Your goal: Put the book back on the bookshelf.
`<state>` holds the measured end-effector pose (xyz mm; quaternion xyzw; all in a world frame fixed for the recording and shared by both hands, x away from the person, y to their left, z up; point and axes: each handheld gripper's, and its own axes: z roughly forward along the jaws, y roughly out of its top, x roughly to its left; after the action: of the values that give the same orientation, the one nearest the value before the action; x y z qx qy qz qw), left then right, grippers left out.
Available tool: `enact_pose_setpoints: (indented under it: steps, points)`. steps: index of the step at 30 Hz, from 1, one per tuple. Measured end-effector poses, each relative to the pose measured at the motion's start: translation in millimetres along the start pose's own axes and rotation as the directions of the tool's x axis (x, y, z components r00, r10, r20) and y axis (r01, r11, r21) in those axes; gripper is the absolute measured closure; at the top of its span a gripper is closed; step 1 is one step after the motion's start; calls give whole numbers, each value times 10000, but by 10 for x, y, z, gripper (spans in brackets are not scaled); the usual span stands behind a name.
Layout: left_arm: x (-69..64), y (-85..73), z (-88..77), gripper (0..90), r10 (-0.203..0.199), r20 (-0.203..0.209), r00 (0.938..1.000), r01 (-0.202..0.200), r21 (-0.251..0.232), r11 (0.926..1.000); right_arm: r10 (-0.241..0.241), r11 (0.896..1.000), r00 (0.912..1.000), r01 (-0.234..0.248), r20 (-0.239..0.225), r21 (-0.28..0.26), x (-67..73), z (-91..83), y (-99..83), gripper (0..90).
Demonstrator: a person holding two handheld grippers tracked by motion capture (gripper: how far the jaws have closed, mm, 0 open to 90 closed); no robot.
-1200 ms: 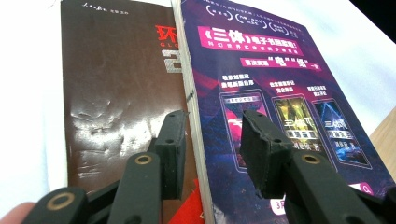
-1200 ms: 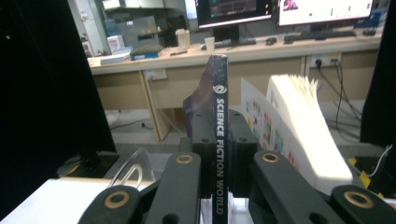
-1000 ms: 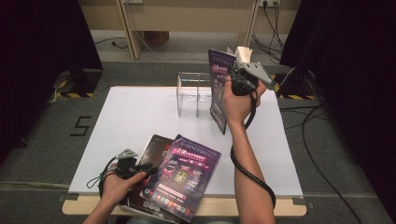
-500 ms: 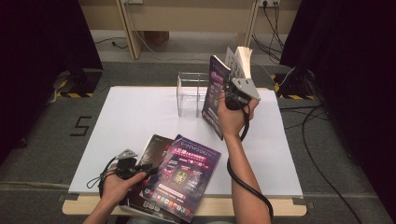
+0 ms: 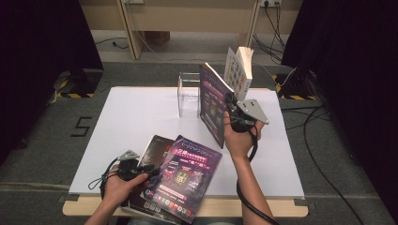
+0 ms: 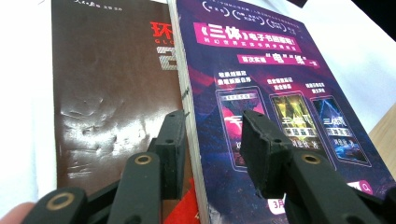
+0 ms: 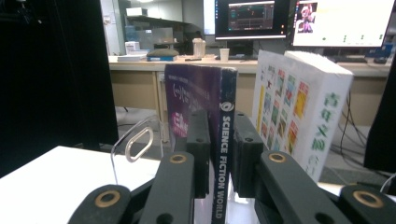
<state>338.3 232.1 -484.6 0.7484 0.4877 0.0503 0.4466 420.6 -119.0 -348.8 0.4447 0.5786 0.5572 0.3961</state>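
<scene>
The upright purple book (image 5: pixel 212 105) stands on the table (image 5: pixel 131 117) beside the clear stand (image 5: pixel 188 93), its spine between the right gripper (image 7: pixel 219 154) jaws, which have just been easing open, perhaps already loose. The left gripper (image 6: pixel 212 149), jaws half-spread, straddles the flat purple book's (image 6: pixel 275 88) edge to steady the pile.

Two hand-held grippers are carried, each built of black parts. The left gripper (image 5: pixel 133 169) is topped by a small grey three-cornered plate, and a black cable is looped beside it. The right gripper (image 5: pixel 233 108) is topped by a larger grey three-cornered plate with small dark screw holes near its corners; a thick black cable is trailed from it along the forearm. In the gripper views, blocky matte black jaws are seen, carried on black link arms joined by brass-coloured ringed pivots. Both forearms are left bare of sleeves.
</scene>
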Motion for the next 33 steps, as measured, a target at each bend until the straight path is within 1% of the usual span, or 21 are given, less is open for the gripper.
enact_pose_setpoints:
  steps: [4,6,10,11,12,13,15,18,19,22,23,24,25,26,27,30,33]
  points:
    - [-10,3,-1,601,6,27,10000,-6,-14,10000,174,9996,9997,-169,-199,219,-38,-28,-18,774]
    - [-10,4,-4,602,4,29,10000,-4,-23,10000,225,9989,9995,-215,-235,413,-44,-37,-29,757]
    - [-7,4,1,602,-2,20,10000,2,-14,10000,295,9977,9992,-277,-284,618,-64,-67,-51,759]
    - [-9,3,3,602,0,29,10000,0,-4,10000,358,9969,9987,-331,-363,715,-68,-71,-55,759]
    - [-11,2,5,601,13,36,10000,-13,12,10000,458,9942,9977,-405,-509,998,-79,-60,-62,755]
    - [-13,1,6,601,29,45,10000,-29,24,10000,458,9942,9977,-405,-509,998,-79,-60,-62,755]
    - [-17,2,2,601,21,59,10000,-21,-5,10000,474,9917,9974,-404,-551,1222,-82,-46,-72,751]
    - [-9,7,-6,602,8,31,10000,-7,-36,10000,550,9855,9952,-411,-807,1649,-76,-12,-85,750]
    - [-8,7,-7,602,15,30,10000,-15,-30,10000,550,9855,9952,-411,-807,1649,-76,-12,-85,750]
    - [-15,5,-3,601,14,63,10000,-14,-23,10000,577,9777,9935,-364,-979,2067,-62,30,-76,756]
    - [-16,5,-5,601,15,82,10000,-15,-18,10000,577,9777,9935,-364,-979,2067,-62,30,-76,756]
    - [-15,5,-5,602,17,68,10000,-17,-25,10000,464,9760,9950,-263,-886,2160,-54,35,-71,758]
    - [-13,6,-6,602,12,66,10000,-11,-22,10000,481,9745,9951,-278,-862,2225,-49,38,-65,764]
    - [-10,7,-8,602,10,46,10000,-10,-30,10000,612,9719,9945,-400,-852,2320,-53,47,-57,788]
    - [-7,8,-9,602,30,39,10000,-30,-25,10000,612,9719,9945,-400,-852,2320,-53,47,-57,788]
    - [-9,6,-7,602,17,57,10000,-17,-13,10000,769,9697,9937,-556,-812,2378,-66,59,-53,839]
    - [-10,3,-2,601,33,49,10000,-33,10,10000,852,9679,9939,-659,-698,2424,-74,62,-48,844]
